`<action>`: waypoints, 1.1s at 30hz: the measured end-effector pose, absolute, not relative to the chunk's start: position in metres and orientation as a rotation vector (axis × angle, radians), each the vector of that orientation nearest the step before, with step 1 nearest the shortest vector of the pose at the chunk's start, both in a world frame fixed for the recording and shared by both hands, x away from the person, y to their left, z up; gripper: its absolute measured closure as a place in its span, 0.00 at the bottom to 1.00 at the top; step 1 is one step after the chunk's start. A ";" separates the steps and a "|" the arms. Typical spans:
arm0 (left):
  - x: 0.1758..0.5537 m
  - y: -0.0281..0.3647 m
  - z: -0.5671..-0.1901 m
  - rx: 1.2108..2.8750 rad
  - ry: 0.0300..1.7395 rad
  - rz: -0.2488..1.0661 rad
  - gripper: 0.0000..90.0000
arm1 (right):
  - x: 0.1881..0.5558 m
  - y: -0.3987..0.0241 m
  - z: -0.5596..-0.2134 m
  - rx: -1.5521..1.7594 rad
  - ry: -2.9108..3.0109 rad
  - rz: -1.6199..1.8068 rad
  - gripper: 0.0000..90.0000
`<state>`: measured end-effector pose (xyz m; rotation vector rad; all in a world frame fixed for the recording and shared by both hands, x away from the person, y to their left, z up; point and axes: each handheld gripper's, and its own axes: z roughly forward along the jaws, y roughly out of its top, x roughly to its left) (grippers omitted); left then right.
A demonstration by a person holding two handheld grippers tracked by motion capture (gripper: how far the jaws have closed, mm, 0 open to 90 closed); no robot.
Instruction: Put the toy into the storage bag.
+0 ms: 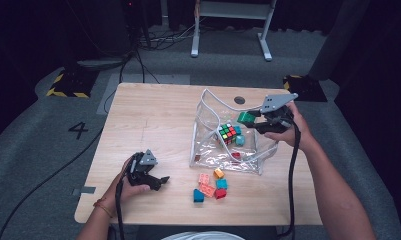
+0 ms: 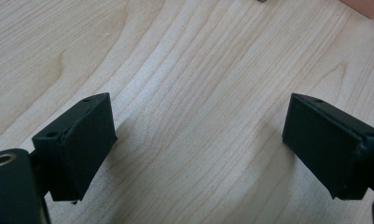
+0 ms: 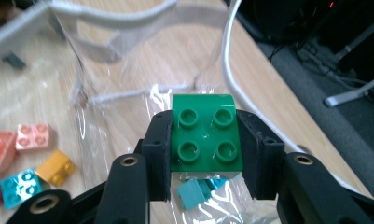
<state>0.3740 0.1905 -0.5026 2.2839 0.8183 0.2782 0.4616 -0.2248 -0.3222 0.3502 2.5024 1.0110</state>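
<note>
**Green brick poised over the bag, a handful still to go**

The green brick [image 3: 207, 138] sits pinched between the jaws of the right gripper [image 3: 206, 149], studs facing the camera, held right above the open mouth of the clear plastic bag [image 1: 208, 145]. From the high view the brick [image 1: 246, 118] hangs at the bag's far right edge, not yet dropped in. Down inside the bag there's already a puzzle cube [image 1: 228, 133] and a teal piece [image 1: 239, 140], plus something small and red near the bottom, so the packing looks partly done. Still out on the table [image 1: 153, 120], just in front of the bag: a little cluster of loose bricks [image 1: 211, 186], pink, orange, teal, blue and red, all waiting their turn. Over at the near left, the left gripper [image 1: 160, 181] rests on the wood with its jaws spread wide and nothing between them.
</note>
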 end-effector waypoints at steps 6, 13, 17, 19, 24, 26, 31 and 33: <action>0.374 0.190 -0.503 2.284 0.819 0.278 0.11 | 0.472 -0.215 -0.327 0.375 2.560 0.874 0.66; 0.374 0.190 -0.503 2.284 0.818 0.278 0.11 | 0.484 -0.200 -0.332 0.339 2.624 0.677 0.66; 0.374 0.191 -0.502 2.285 0.818 0.278 0.11 | 0.491 -0.190 -0.339 0.331 2.665 0.573 0.66; 0.374 0.190 -0.503 2.284 0.818 0.278 0.11 | 0.493 -0.187 -0.342 0.334 2.678 0.536 0.66; 0.374 0.191 -0.503 2.284 0.818 0.278 0.11 | 0.498 -0.183 -0.346 0.349 2.698 0.449 0.66; 0.374 0.190 -0.502 2.285 0.819 0.278 0.11 | 0.499 -0.183 -0.346 0.363 2.704 0.423 0.66; 0.374 0.190 -0.503 2.283 0.818 0.274 0.11 | 0.499 -0.187 -0.347 0.391 2.733 0.386 0.66; 0.374 0.190 -0.503 2.285 0.818 0.278 0.11 | 0.499 -0.191 -0.345 0.393 2.731 0.380 0.66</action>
